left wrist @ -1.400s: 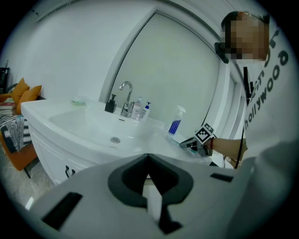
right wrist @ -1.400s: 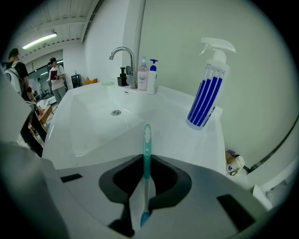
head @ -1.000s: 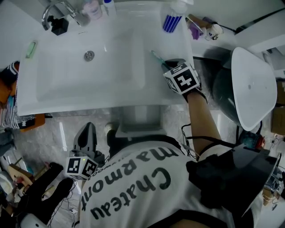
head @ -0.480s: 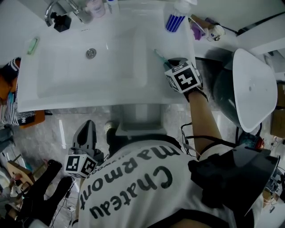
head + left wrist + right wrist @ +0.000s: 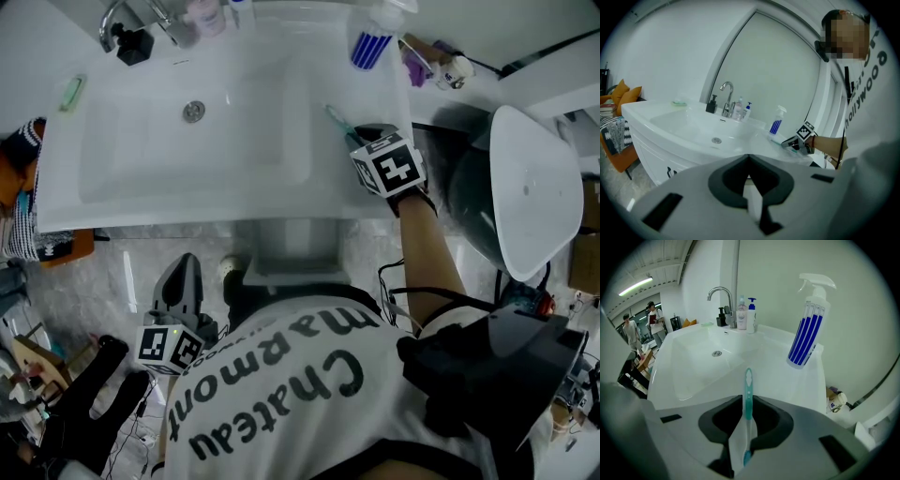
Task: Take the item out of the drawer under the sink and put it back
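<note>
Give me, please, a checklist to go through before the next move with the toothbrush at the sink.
1. Toothbrush lies between the right tongs, which are opening: ok.
2. Toothbrush rests on the rim of the sink, so that it will not drop: cannot tell.
3. Spray bottle stands upright, apart from the toothbrush: ok.
4. Left tongs shut, with nothing between them: ok.
5. Left tongs held low, in front of the sink, out of the way: ok.
</note>
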